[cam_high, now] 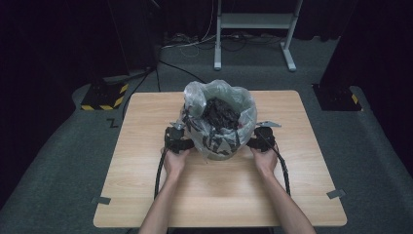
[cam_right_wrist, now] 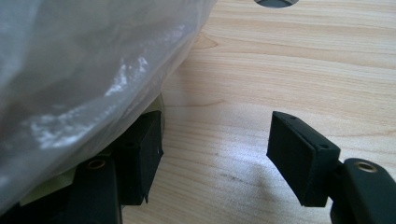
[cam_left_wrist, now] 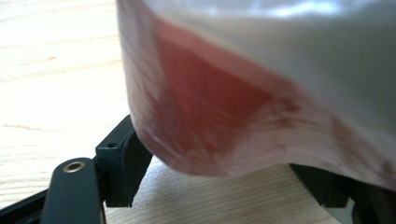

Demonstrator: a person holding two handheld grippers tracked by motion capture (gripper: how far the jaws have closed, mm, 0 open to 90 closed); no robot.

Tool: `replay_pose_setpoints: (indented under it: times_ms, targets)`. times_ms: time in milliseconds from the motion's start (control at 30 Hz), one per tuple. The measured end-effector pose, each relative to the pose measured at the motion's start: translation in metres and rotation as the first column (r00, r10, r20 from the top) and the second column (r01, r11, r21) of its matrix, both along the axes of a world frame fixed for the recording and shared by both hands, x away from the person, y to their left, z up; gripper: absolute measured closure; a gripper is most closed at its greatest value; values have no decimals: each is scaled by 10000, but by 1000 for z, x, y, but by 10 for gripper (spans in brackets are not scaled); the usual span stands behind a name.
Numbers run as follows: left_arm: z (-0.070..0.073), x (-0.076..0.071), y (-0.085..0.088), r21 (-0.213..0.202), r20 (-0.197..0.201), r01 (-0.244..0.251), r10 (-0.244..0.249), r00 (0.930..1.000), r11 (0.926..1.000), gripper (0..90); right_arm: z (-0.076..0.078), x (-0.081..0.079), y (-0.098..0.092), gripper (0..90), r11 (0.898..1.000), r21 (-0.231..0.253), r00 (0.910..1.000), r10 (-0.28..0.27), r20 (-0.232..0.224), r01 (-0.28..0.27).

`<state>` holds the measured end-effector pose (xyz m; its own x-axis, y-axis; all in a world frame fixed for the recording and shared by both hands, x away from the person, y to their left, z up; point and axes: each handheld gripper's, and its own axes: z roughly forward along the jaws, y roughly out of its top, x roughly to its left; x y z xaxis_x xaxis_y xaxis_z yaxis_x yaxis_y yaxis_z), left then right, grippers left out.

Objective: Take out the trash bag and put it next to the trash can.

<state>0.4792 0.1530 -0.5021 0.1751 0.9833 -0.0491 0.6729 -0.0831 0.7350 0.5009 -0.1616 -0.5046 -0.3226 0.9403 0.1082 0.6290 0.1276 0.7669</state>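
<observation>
Your left claw (cam_high: 181, 130) and right claw (cam_high: 259, 132), both released, flank the bin (cam_high: 220, 146); its plastic bag (cam_high: 229, 95) crowds them on the bench (cam_high: 146, 161).

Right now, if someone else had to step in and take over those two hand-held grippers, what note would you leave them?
Left gripper: open, jaws on either side of the bag's lower edge, pads not seen pressing.
Right gripper: open, beside the bag; one jaw sits under the plastic, bare wood between the jaws.
Small bin lined with a translucent plastic bag, holding dark crumpled scraps, stands mid-table on the light wooden table, between both hands.
Done: both grippers brought up to the bag.
Left: probably grip the bag's edge on each side; neither side is held yet.
</observation>
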Motion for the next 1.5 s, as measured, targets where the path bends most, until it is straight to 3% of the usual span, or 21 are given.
replay_pose_setpoints:
  times_ms: [200,333,433,533,767,867,967,1067,1133,1367,1500]
  targets:
    - [1,9,-5,18,-121,64,-63,9999,10000,251,1,2,-4,352,9999,60,9999,-155,21,155]
    - [-1,9,-4,-325,-232,113,-121,9997,9994,222,2,2,-11,311,9999,151,10000,-82,-33,83]
    - [-1,8,-1,-548,-366,245,-265,9990,9982,192,-1,-2,-19,305,10000,-49,10000,-39,-61,38]
    - [1,3,1,-551,-163,253,-262,9995,9982,194,-8,-5,-31,296,9994,-333,9995,-135,-289,126]
    - [8,-11,16,-456,-305,385,-399,9987,9982,203,-17,-14,-58,289,9921,-1158,9985,-508,-184,484]
    - [16,-21,28,-422,-247,390,-401,9989,9983,203,-18,-17,-69,265,9888,-1389,9984,-560,-96,542]
    - [23,-28,36,-404,-236,442,-452,9987,9982,202,-19,-19,-75,240,9897,-1307,9983,-591,2,586]
    - [30,-34,43,-488,-155,521,-529,9985,9974,196,-19,-20,-80,235,9904,-1246,9981,-616,-61,604]
    - [38,-41,48,-759,13,589,-589,9983,9954,195,-19,-21,-82,235,9899,-1271,9980,-632,-47,621]
    - [61,-52,54,-1009,65,980,-979,9952,9900,188,-19,-23,-81,247,9893,-1316,9979,-641,-21,633]
    - [68,-55,55,-887,-6,1126,-1131,9936,9897,183,-19,-23,-81,250,9895,-1309,9981,-622,-3,616]
